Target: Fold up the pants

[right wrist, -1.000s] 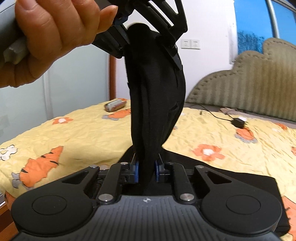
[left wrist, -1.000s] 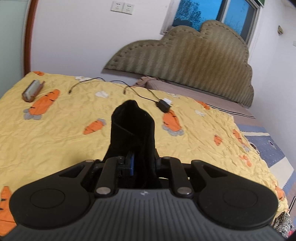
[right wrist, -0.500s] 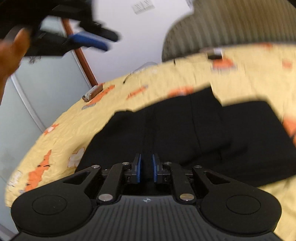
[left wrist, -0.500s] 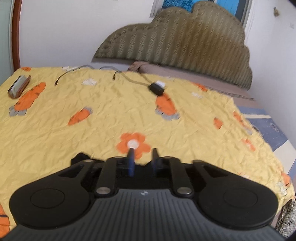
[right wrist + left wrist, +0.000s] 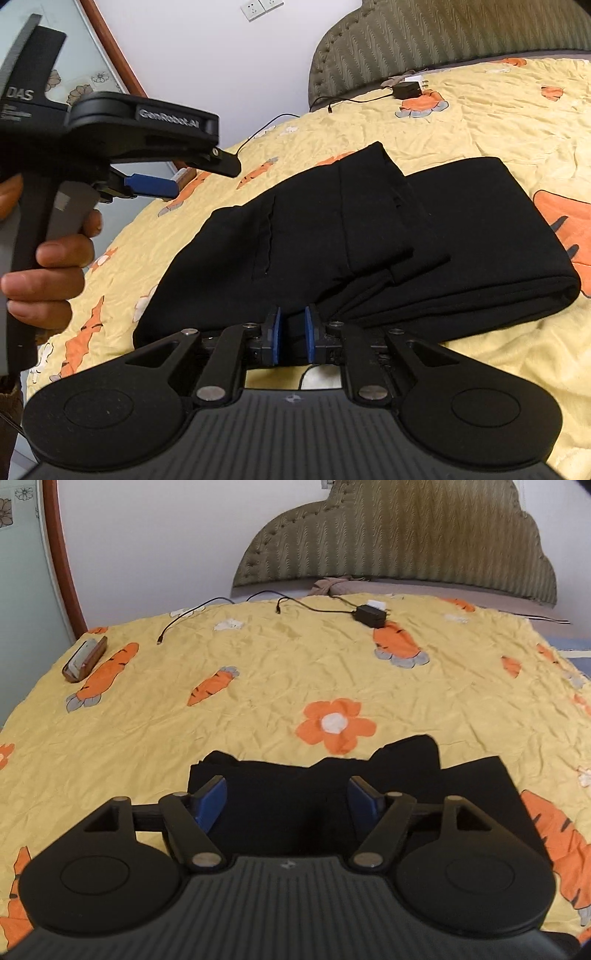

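Black pants (image 5: 332,236) lie folded in layers on the yellow carrot-print bedspread (image 5: 480,122). In the left wrist view the pants (image 5: 288,797) lie just below my left gripper (image 5: 288,794), which is open wide and empty above them. My right gripper (image 5: 291,334) is shut on the pants' near edge, with a pinch of black cloth between its blue pads (image 5: 275,332). The left gripper also shows in the right wrist view (image 5: 155,184), held in a hand above the bed's left side.
A black charger (image 5: 371,614) with cables lies near the padded headboard (image 5: 399,535). A brown case (image 5: 85,659) lies at the bed's far left. A wall and a wood-framed glass door (image 5: 22,572) stand to the left.
The left gripper let go of the pants and opened wide. The hanging pants came down and now lie folded flat on the bed. The right gripper stays shut on the edge.
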Demonstrator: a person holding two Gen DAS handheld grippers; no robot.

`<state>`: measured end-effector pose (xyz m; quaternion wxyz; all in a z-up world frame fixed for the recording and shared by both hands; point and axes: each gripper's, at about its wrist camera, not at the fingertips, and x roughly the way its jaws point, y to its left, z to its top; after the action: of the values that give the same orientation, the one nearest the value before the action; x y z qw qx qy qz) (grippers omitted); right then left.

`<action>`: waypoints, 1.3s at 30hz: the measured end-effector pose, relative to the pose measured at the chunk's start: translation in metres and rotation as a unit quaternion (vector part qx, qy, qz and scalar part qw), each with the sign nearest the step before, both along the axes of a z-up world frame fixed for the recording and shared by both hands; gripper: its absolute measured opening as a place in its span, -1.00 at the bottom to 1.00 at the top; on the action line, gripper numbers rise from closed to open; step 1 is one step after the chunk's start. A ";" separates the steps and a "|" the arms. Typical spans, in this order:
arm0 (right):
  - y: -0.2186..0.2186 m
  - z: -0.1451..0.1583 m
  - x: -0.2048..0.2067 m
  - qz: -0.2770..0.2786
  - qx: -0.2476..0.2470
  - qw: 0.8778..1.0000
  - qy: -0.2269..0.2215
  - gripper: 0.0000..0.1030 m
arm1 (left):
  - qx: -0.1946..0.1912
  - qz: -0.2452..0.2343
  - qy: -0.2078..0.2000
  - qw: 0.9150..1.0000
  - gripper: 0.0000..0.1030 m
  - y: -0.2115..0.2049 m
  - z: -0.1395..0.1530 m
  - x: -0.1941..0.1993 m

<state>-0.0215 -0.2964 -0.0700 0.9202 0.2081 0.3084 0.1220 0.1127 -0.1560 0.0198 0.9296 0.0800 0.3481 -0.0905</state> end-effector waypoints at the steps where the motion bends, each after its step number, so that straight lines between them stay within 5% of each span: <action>1: 0.000 0.000 -0.001 0.000 -0.001 1.000 0.000 -0.76 | 0.002 0.002 0.000 1.000 0.37 0.000 -0.001 0.001; 13: 0.003 0.002 -0.002 -0.006 -0.013 1.000 0.005 -0.74 | 0.025 0.014 -0.011 1.000 0.47 -0.002 -0.005 0.000; 14: 0.003 0.002 -0.002 -0.006 -0.014 1.000 0.005 -0.67 | 0.026 0.015 -0.011 0.999 0.48 -0.002 -0.005 0.001; 18: 0.005 0.004 -0.004 -0.009 -0.027 1.000 -0.003 0.29 | 0.028 0.016 -0.011 0.999 0.50 -0.001 -0.005 0.001; 24: 0.004 0.015 -0.016 -0.005 -0.077 0.997 -0.030 0.30 | 0.027 0.023 -0.012 0.999 0.56 0.002 -0.006 0.002; 31: -0.050 0.016 0.002 -0.069 -0.037 0.997 -0.023 0.30 | 0.023 0.027 -0.014 0.999 0.62 0.006 -0.007 0.004; 39: -0.073 0.000 0.045 -0.058 0.011 0.998 0.017 0.32 | 0.011 0.039 -0.011 0.999 0.72 0.019 -0.012 0.011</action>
<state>0.0240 -0.3693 -0.0698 0.9179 0.2376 0.3105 0.0678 0.1234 -0.1371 0.0082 0.9353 0.0774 0.3417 -0.0495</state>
